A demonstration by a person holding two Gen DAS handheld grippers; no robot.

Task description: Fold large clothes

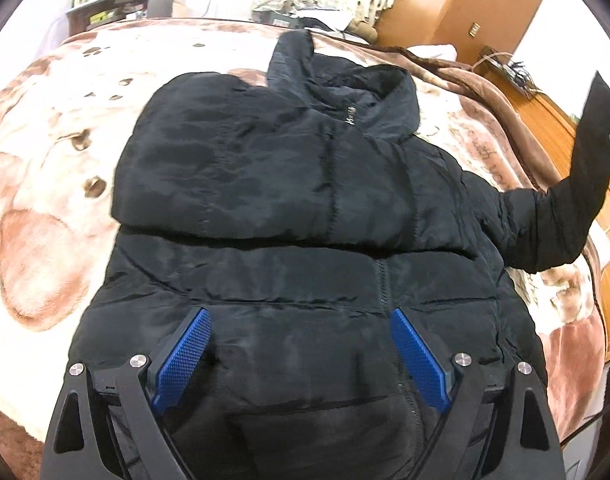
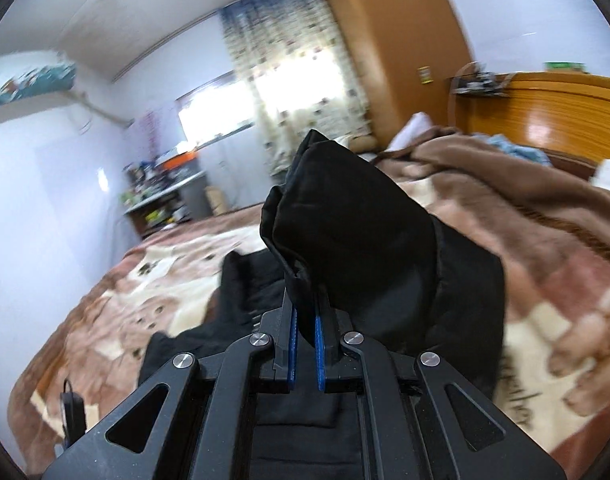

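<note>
Sleeve (image 2: pixel 345 232) clamped in right gripper (image 2: pixel 305 320); left gripper (image 1: pixel 301 344), jaws apart, alone shows whole jacket (image 1: pixel 285 208).

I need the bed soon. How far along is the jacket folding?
Done: the black jacket lies flat on the blanket, one sleeve already folded across its chest. In hand: the right claw is shut on the other sleeve's cuff, lifted off the bed. Left: lay that sleeve across, then fold the body; the left claw is open.
</note>
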